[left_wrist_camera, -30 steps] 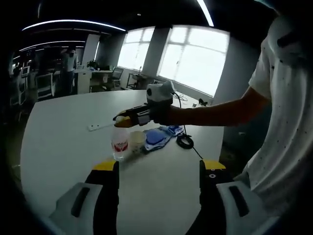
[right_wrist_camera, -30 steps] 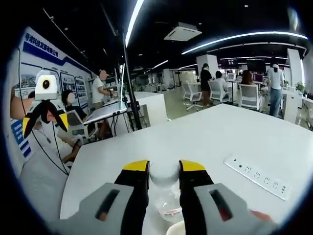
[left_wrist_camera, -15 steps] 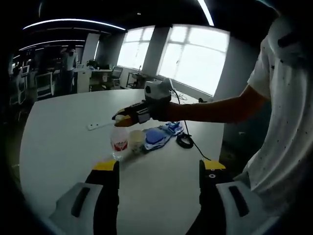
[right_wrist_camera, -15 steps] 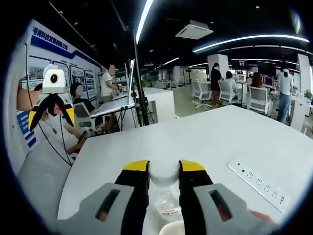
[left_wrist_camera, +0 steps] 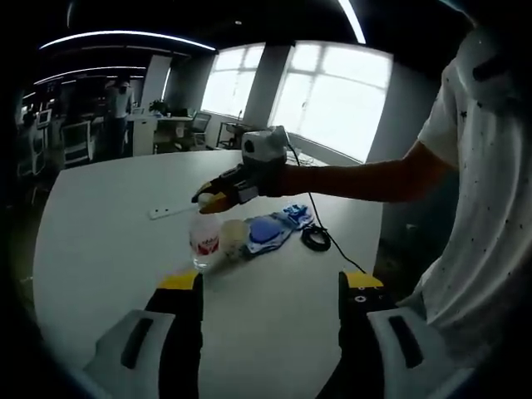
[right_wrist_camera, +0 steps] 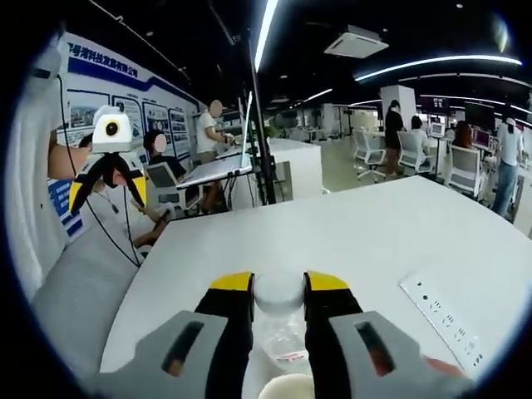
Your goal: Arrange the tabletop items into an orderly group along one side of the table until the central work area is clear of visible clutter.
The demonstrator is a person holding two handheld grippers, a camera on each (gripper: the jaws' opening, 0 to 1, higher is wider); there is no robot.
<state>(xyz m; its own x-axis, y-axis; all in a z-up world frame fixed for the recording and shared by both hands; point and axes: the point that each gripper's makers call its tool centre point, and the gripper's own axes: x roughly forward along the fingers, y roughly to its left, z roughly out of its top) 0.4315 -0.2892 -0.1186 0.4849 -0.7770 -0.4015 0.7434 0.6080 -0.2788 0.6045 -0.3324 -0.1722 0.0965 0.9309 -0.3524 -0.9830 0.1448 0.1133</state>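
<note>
The left hand-held gripper (left_wrist_camera: 270, 287) has black jaws tipped yellow on pale grey bodies with dark slots. The right hand-held gripper (right_wrist_camera: 278, 291) matches. The person wears a white speckled short-sleeved shirt (left_wrist_camera: 482, 191).

My left gripper view is dim and backlit: the windows (left_wrist_camera: 332, 100) at twelve o'clock are blown out white, and the table (left_wrist_camera: 108, 224) looks grey and soft. My right gripper view is brighter, lit by ceiling light strips (right_wrist_camera: 432, 62) running from twelve to two o'clock. There the bottle cap (right_wrist_camera: 278, 291) at six o'clock is blurred. Straight lines bow toward the edges in both.
</note>
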